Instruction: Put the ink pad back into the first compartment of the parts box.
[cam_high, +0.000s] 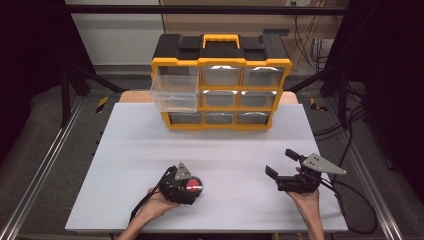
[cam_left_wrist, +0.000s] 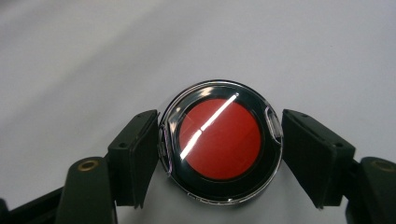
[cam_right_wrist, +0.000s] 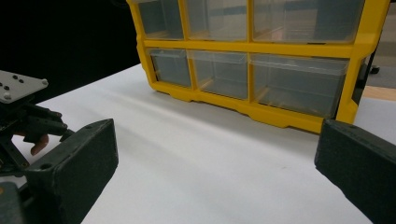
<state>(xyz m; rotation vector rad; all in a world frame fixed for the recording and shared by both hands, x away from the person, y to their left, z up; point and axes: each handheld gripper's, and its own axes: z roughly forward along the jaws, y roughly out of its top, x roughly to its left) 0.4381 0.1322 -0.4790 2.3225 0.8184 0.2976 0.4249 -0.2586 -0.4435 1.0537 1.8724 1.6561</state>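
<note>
The left gripper (cam_high: 192, 186) sits low over the near part of the white table (cam_high: 215, 145), held in the person's left hand (cam_high: 157, 202). Its jaws stand on either side of a round case (cam_left_wrist: 220, 141), a clear-lidded disc with a black rim and a red centre. In the left gripper view the left jaw touches the case's edge, while a narrow gap shows between the right jaw and the case; whether the case is actually pinched cannot be told. In the high view the case (cam_high: 194, 186) lies at the gripper's tip, near the table's front edge and left of centre.

The right gripper (cam_high: 281, 164) is held in the right hand (cam_high: 305, 199), well apart from the left gripper. Its jaws are spread wide with nothing between them.

At the far side of the table stands a yellow-and-black drawer organiser (cam_high: 221, 82) with a carry handle on top. Its upper-left clear drawer (cam_high: 174, 94) is pulled out; the other drawers sit flush.
</note>
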